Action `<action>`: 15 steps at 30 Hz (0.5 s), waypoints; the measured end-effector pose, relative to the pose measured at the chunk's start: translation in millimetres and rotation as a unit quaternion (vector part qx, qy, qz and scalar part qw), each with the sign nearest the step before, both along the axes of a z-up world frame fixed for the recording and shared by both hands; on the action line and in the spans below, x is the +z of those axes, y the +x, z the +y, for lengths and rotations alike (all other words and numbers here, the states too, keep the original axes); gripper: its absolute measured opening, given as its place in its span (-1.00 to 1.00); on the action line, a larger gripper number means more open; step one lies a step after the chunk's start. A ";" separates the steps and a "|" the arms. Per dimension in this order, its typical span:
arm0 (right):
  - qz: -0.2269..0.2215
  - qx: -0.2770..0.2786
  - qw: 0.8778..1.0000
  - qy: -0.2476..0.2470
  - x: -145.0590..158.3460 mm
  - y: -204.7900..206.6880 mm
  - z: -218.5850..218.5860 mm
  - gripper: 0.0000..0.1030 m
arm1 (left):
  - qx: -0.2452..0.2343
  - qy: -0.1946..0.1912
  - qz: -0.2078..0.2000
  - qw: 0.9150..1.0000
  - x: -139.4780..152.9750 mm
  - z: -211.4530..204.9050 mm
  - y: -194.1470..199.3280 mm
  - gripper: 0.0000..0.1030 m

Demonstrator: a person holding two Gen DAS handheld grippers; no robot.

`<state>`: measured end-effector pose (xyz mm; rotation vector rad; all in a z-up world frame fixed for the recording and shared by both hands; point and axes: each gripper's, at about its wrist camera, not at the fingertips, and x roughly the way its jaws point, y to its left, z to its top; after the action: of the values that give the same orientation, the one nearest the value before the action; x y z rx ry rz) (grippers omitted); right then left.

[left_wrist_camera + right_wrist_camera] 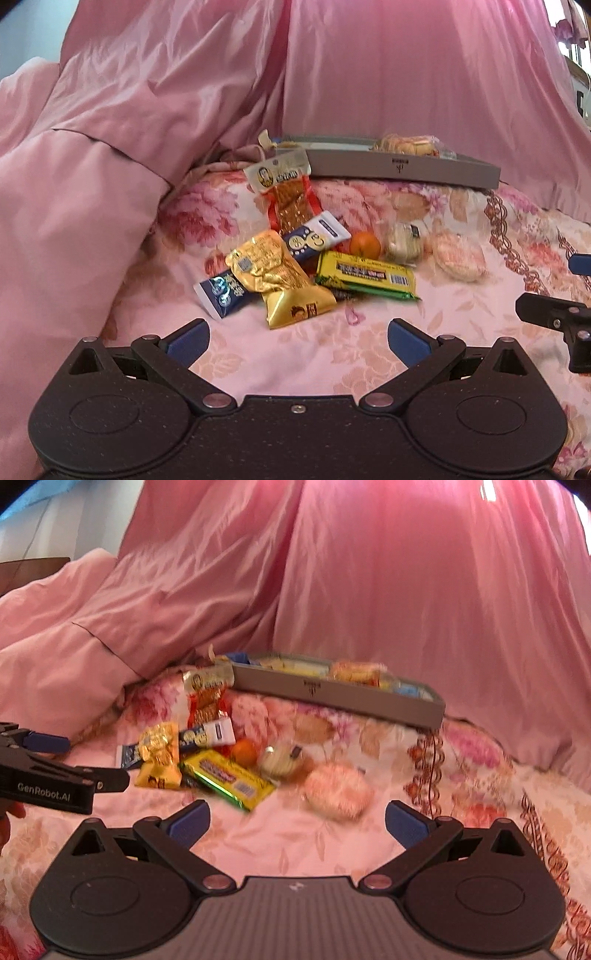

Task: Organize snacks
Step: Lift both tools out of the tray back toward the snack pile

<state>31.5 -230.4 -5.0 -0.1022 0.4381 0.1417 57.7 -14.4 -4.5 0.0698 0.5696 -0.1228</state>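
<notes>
Most snacks lie loose on the bed; a few sit in the grey tray.

Left wrist view: the left gripper [297, 341] is spread wide and empty, above the floral bedspread [295, 354] just short of the heap: gold pouch [284, 280], green-and-yellow bar [365, 275], blue-and-white packet [317, 236], small orange [365, 245], round wrapped cakes [458, 258]. A red-and-gold packet [291, 195] leans against the grey tray [399, 170], which already holds biscuits [406, 146]. Right wrist view: the right gripper [297, 821], also wide and empty, hovers near the pink round cake [338, 788]; the tray [332, 698] sits beyond with several items inside. Sorting looks barely begun, with most pieces left to move.
</notes>
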 end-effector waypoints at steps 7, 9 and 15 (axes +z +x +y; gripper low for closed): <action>0.023 -0.005 1.000 0.005 -8.4 6.7 -1.1 1.00 | -0.006 -0.001 0.013 1.000 -6.0 -2.8 4.8 0.99; 0.026 -0.006 1.000 0.006 -9.9 8.0 -1.0 1.00 | -0.006 -0.002 0.018 1.000 -7.6 -2.8 5.8 0.99; 0.034 -0.008 0.999 0.015 -15.2 17.3 -2.9 1.00 | -0.010 0.005 0.030 0.999 -13.1 -4.1 11.9 0.98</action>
<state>48.7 -233.3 -20.2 -0.0648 0.5036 0.1371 69.7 -18.5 -17.6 0.0820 0.6303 -0.1417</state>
